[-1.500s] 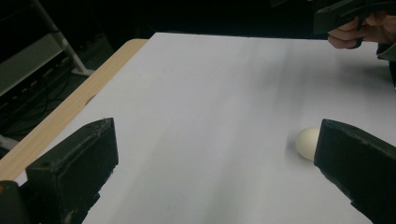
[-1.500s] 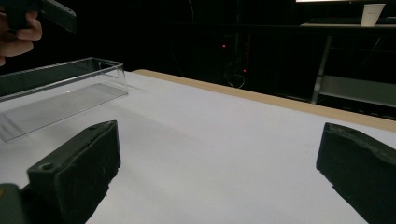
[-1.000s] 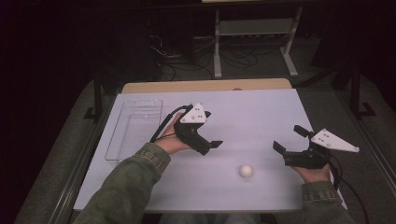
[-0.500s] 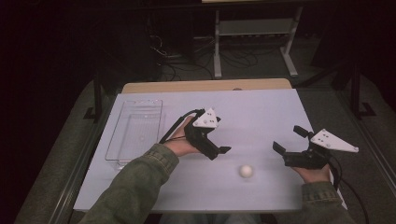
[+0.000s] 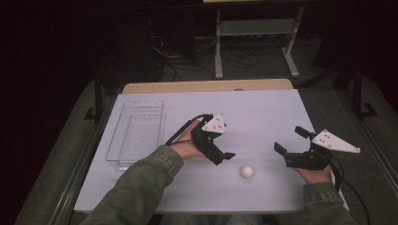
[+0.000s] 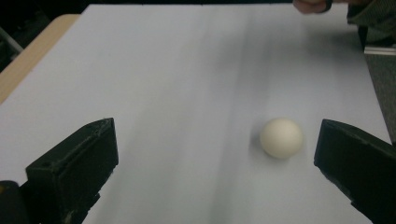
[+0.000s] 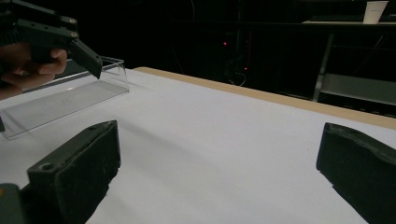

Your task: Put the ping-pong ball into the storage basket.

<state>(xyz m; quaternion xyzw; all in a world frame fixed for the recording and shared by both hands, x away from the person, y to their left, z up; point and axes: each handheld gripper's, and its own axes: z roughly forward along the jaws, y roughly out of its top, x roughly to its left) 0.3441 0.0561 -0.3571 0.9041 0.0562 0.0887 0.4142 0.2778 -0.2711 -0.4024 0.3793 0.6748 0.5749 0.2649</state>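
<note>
Our left gripper (image 5: 224,158), jaws wide, sits just beside the ball (image 5: 247,172), nearer it than our right gripper (image 5: 291,140), also wide.

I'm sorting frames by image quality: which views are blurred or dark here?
High view: dark surroundings, the lit table sharp, the white ball slightly soft. Left gripper view: streaky motion blur across the table, ball soft-edged between open jaws. Right gripper view: sharp, black background, faint glare on the clear tray.
</note>
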